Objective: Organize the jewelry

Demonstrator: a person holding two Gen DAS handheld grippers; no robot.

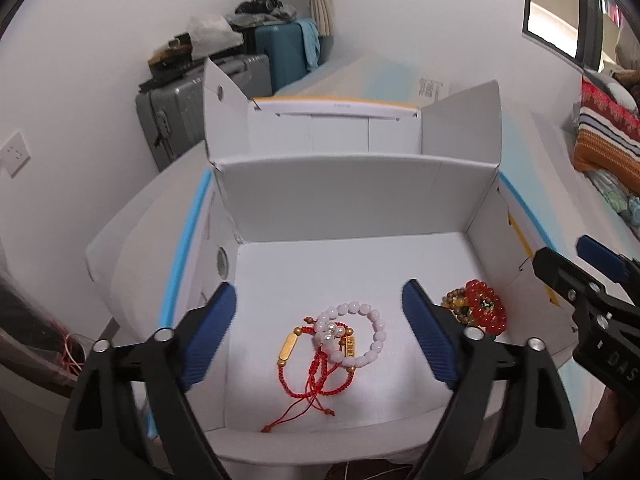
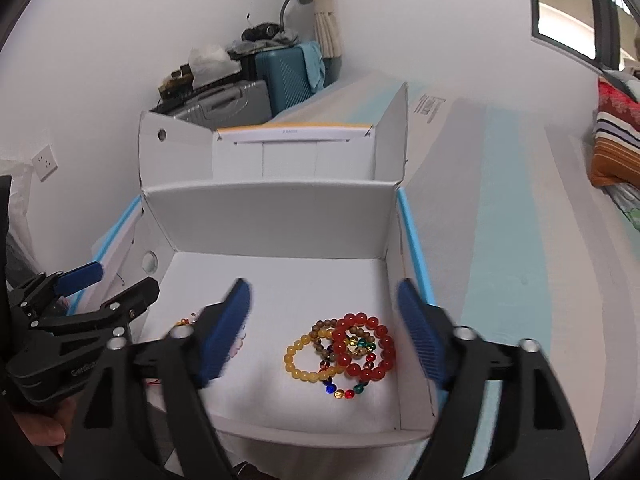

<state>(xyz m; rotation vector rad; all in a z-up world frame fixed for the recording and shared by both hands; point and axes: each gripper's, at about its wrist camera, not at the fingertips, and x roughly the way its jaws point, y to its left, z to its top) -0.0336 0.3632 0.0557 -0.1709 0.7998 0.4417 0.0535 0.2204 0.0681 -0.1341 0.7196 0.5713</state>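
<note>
Right now both my grippers hang over the open white cardboard box (image 1: 344, 196) with their blue-padded fingers spread wide and nothing between them. My left gripper (image 1: 320, 336) sits above the box's left half, where a pale pink bead bracelet (image 1: 370, 332) lies tangled with red cord bracelets (image 1: 316, 380) that carry gold bar charms (image 1: 289, 347) and small gold beads. That pile rests on the white floor of the box, toward its near edge and left of centre. My right gripper (image 2: 324, 334) is over the right half, above a second heap near the right wall: a red bead bracelet (image 2: 365, 346) lies on top, overlapping a brown bead bracelet (image 2: 326, 330), a yellow bead bracelet (image 2: 299, 358) and a multicoloured glass bead bracelet (image 2: 340, 392). The two heaps are apart, with bare box floor between them. From the left wrist view the right gripper (image 1: 576, 276) shows at the box's right wall; from the right wrist view the left gripper (image 2: 112, 288) shows at the left wall. Behind the box's far wall its lid flaps stand upright.
</note>
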